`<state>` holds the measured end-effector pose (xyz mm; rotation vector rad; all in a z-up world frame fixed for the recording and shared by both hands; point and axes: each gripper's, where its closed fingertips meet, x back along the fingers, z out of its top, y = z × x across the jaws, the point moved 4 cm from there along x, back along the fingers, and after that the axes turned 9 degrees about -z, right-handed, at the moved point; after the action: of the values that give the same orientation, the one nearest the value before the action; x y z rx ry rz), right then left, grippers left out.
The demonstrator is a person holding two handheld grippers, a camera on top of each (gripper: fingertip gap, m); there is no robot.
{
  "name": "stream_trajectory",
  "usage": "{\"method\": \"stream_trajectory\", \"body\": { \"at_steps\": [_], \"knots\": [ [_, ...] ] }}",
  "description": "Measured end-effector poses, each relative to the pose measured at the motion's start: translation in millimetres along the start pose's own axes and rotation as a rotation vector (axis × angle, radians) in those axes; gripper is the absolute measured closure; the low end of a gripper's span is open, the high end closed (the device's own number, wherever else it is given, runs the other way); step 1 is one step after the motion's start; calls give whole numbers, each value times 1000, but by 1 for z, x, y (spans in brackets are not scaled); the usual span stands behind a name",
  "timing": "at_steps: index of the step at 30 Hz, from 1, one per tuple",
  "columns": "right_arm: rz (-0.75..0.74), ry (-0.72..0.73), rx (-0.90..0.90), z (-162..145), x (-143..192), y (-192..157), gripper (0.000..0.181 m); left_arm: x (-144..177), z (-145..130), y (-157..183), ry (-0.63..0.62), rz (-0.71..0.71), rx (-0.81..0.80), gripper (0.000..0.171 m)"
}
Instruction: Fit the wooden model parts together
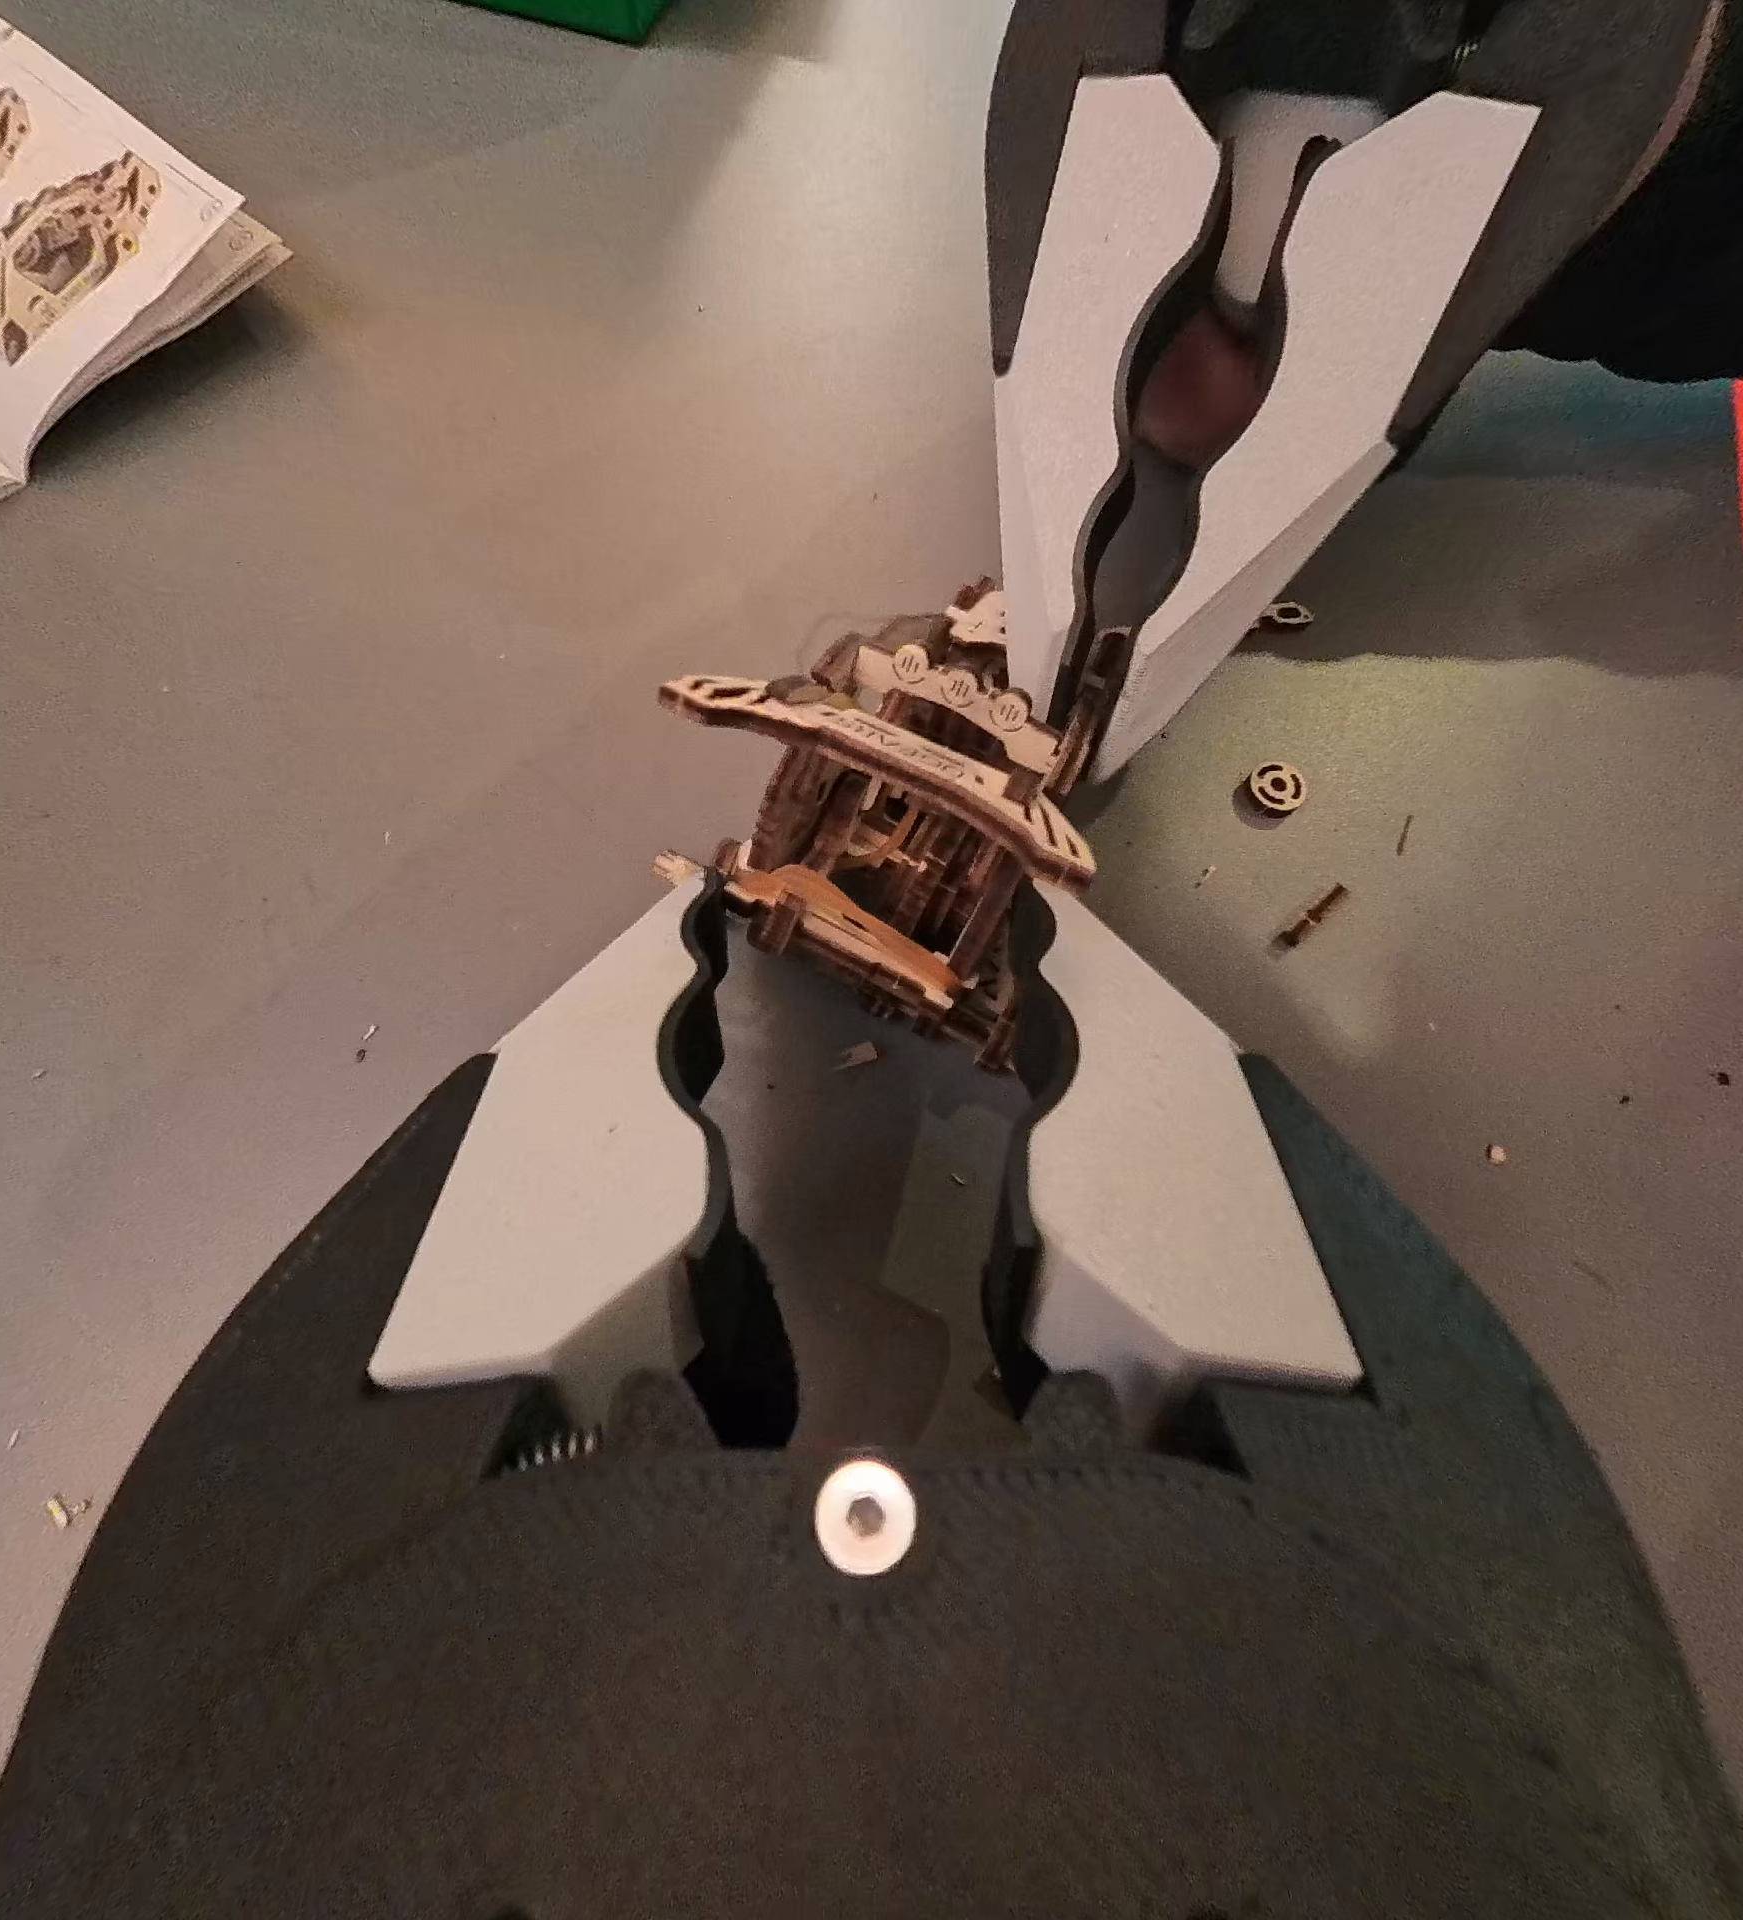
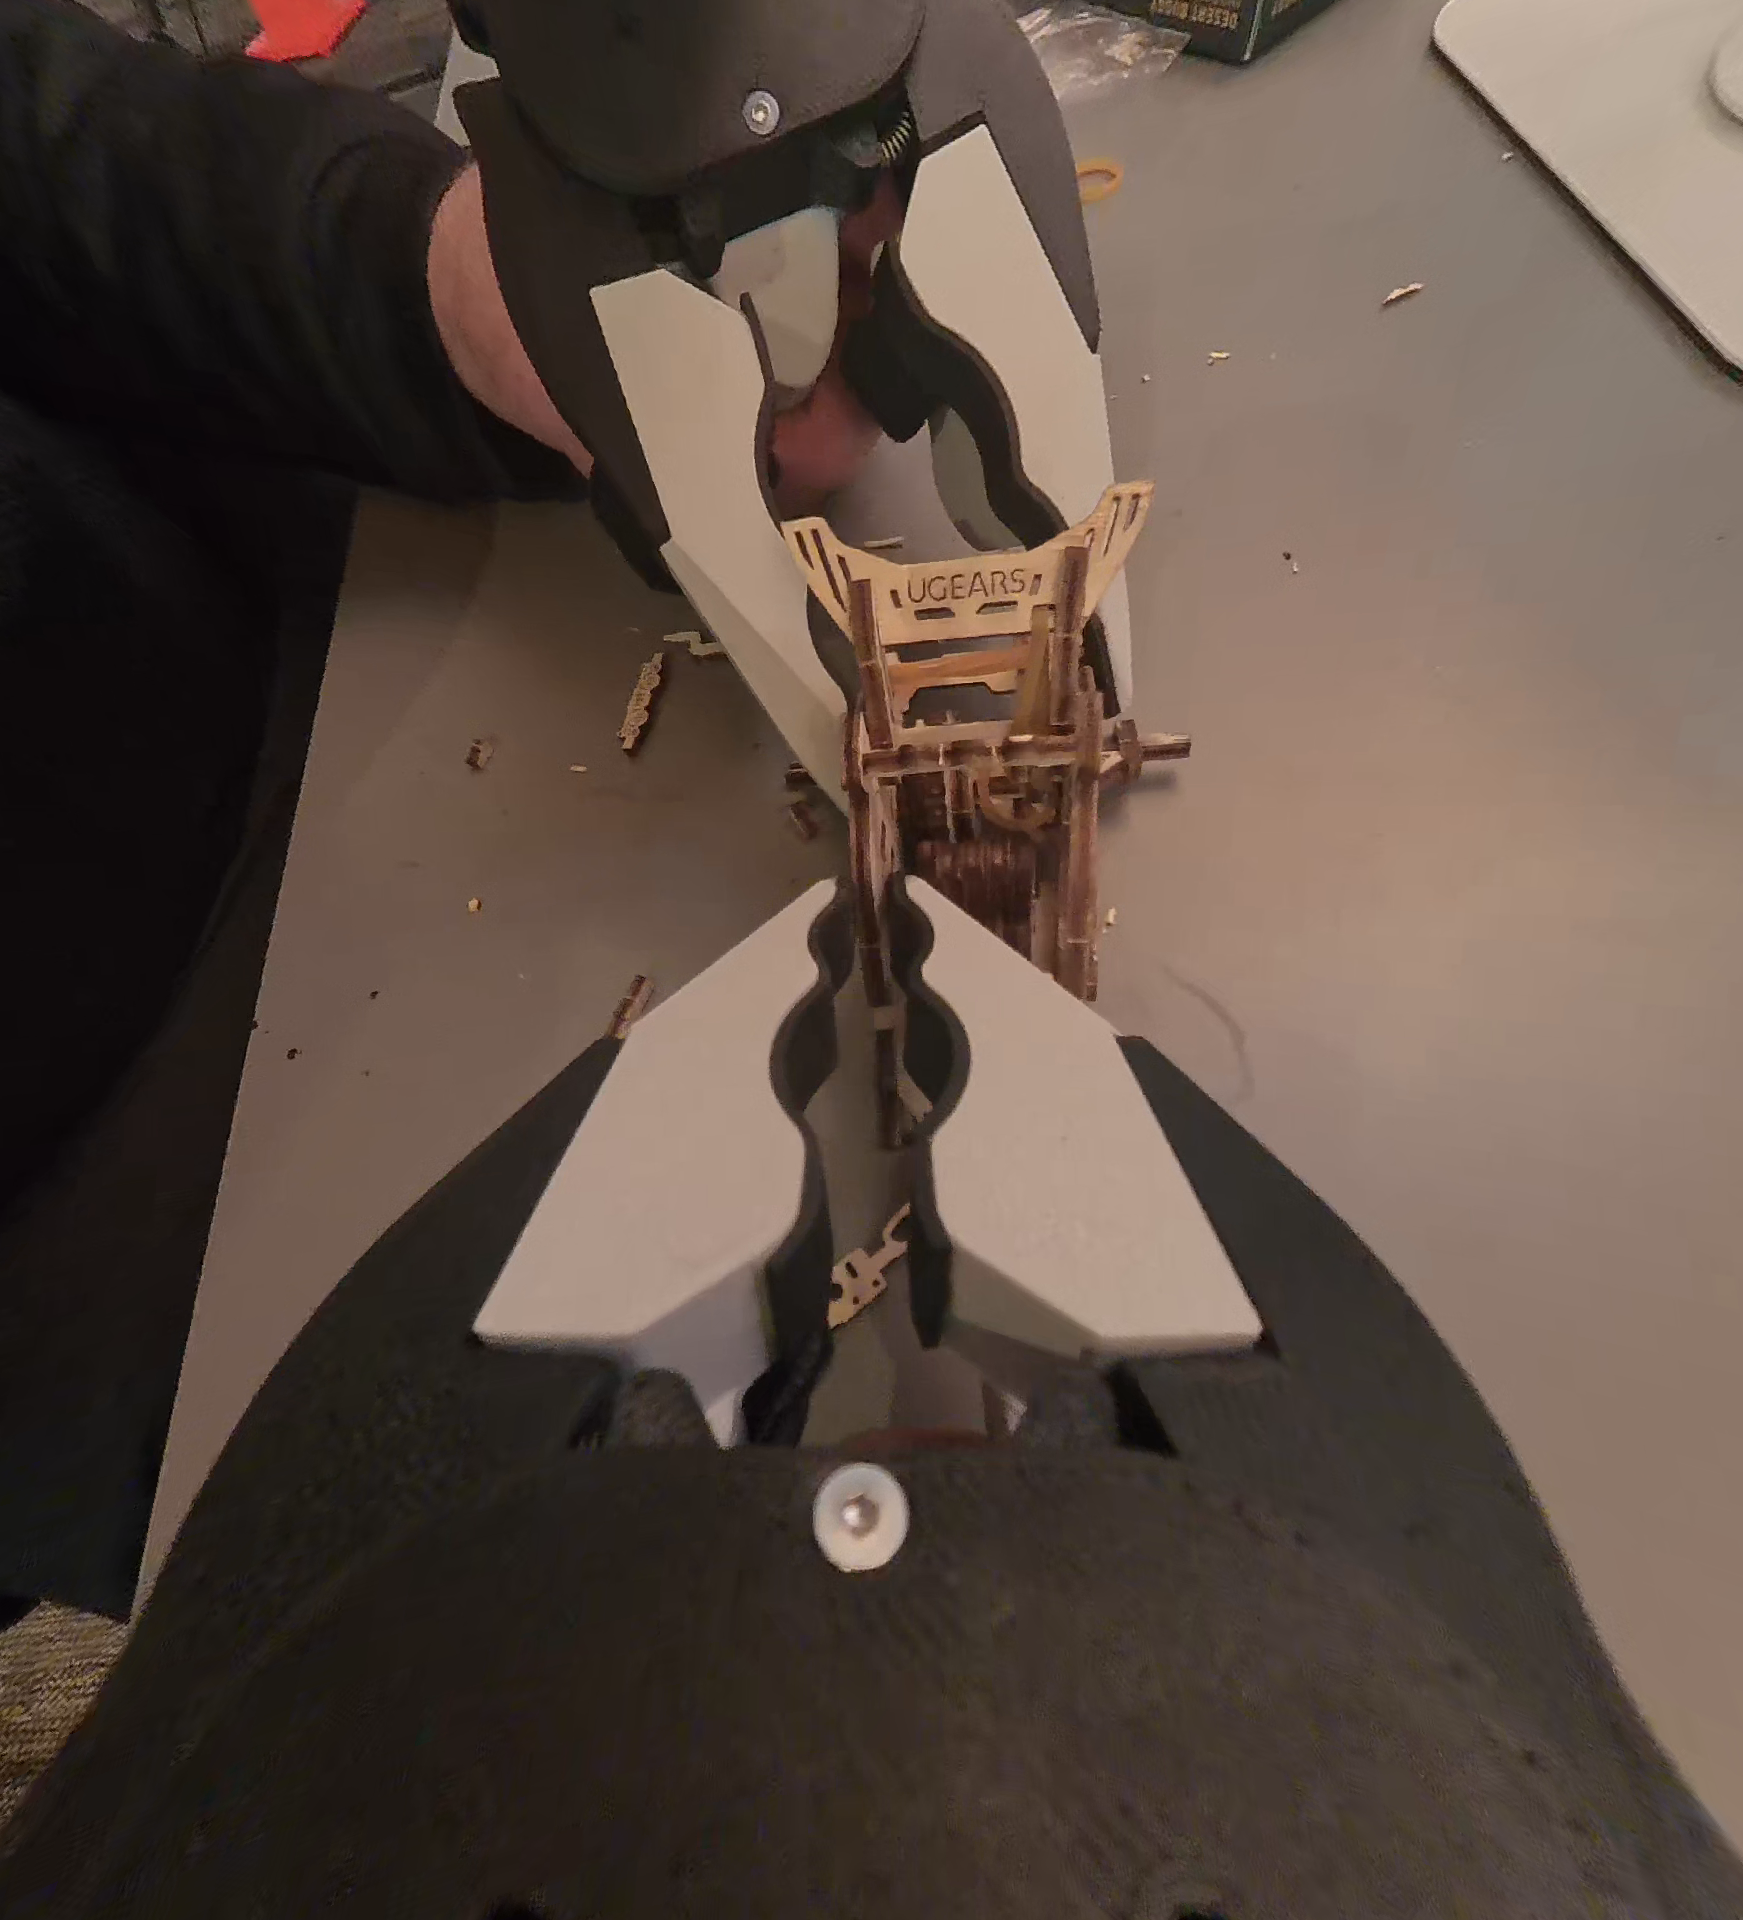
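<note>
A partly built wooden model (image 1: 898, 831) with a curved light plate on top stands on the grey table (image 1: 379, 675). My left gripper (image 1: 872, 909) is shut on the model's near end, with one finger on each side. My right gripper (image 1: 1085, 727) comes down from the far side and is shut on a thin upright side piece of the model. In the right wrist view, my right gripper (image 2: 872, 899) pinches the model's (image 2: 971, 790) left side plate. The left gripper (image 2: 966, 727) holds the far end there.
An open instruction booklet (image 1: 67, 270) lies at the far left. A small round wooden wheel (image 1: 1272, 790) and a peg (image 1: 1314, 914) lie right of the model. Loose wooden pieces (image 2: 643, 701), a rubber band (image 2: 1101, 182), a white mat (image 2: 1625, 187) and a black sleeve (image 2: 171, 260) show.
</note>
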<state>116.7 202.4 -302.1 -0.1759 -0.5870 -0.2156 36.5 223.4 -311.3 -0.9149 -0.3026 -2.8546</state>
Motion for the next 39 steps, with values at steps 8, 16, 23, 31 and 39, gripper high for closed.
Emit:
{"method": "stream_trajectory", "body": {
  "at_steps": [8, 16, 23, 31, 39],
  "knots": [
    [33, -10, -10, 0, -2, -5, 176, 0, 0, 1, -2, -13, 6, 127],
    [54, -16, -15, 1, -3, -6, 175, -1, 0, 3, -5, -33, 6, 136],
    [50, -14, -3, 1, -4, -7, 174, -1, 0, 4, -4, -26, 3, 137],
    [61, -16, -4, 1, -4, -7, 174, -2, 1, 4, -4, -25, 9, 137],
    [62, -18, 25, 1, -4, -7, 175, -3, 1, 4, -4, -32, 18, 137]
  ]
}}
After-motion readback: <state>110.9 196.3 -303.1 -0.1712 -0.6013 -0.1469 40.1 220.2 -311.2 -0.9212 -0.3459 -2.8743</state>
